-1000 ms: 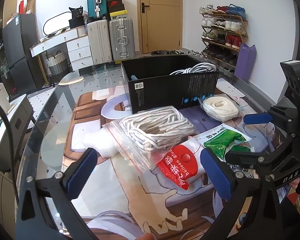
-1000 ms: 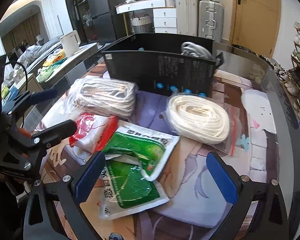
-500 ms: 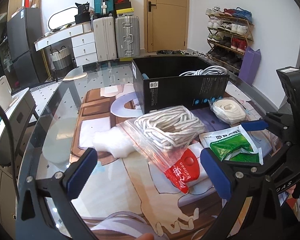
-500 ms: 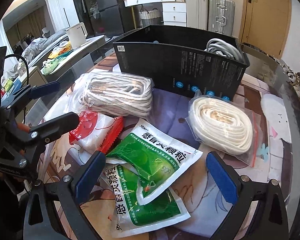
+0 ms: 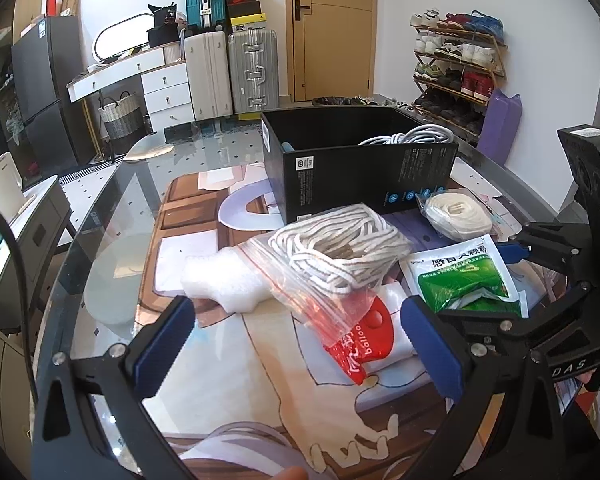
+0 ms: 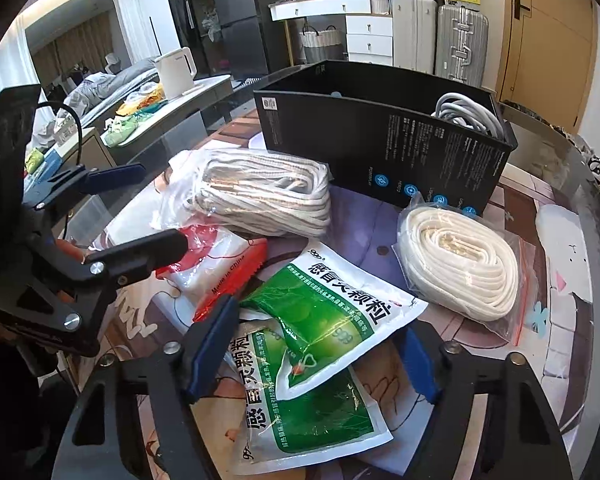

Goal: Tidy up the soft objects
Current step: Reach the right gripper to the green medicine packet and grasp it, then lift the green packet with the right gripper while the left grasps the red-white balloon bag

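Right gripper (image 6: 320, 344): jaws closing around green sachet (image 6: 332, 316), pads not yet pressing. Left gripper (image 5: 296, 344): jaws apart, empty, over bagged rope (image 5: 336, 256). Black box (image 6: 380, 160) behind.

The box (image 6: 384, 148) stands at twelve o'clock on the table (image 6: 572, 184), a coiled cable (image 6: 468, 116) inside its right end. Before it, at ten o'clock, lies the bagged rope (image 6: 260, 196); at two o'clock the bagged cord (image 6: 456, 264). The balloon packet (image 6: 220, 268) lies partly under the rope. At six o'clock, one sachet (image 6: 336, 312) overlaps another (image 6: 312, 420).
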Available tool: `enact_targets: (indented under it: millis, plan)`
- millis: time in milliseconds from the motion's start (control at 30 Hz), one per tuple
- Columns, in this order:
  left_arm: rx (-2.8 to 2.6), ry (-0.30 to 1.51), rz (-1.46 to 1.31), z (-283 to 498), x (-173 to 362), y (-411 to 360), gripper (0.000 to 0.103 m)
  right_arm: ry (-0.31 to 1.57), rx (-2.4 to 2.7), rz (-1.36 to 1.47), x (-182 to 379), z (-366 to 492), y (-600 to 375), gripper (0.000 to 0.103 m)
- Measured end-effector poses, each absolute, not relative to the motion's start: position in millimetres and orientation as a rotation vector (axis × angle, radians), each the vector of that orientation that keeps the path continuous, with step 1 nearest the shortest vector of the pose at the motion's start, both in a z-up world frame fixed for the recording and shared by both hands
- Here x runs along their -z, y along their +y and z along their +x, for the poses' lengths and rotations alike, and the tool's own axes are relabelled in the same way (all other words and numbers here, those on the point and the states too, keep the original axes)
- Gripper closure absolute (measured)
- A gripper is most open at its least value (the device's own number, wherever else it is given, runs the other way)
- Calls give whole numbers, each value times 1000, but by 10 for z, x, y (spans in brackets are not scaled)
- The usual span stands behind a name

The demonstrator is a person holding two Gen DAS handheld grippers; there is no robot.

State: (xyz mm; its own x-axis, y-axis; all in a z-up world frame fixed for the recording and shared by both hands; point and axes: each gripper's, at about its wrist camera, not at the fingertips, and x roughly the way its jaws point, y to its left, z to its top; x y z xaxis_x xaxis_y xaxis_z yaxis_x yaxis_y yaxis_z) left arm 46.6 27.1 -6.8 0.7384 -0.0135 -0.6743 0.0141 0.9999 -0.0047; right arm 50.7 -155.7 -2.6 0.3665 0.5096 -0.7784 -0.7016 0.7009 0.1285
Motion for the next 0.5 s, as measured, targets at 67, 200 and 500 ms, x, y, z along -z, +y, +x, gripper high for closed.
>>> enact_targets:
  millis: [67,200,500]
  plan:
    - [16,739,0,462,64,273,0,896,-792,-240,15,501,-1564,33]
    - [17,739,1,458,61,272,0,884,-803,-230,-4,493,-1588,47]
    - [26,743,7,445,64,230,0,862,-801,-180,-37,488,-1664,66]
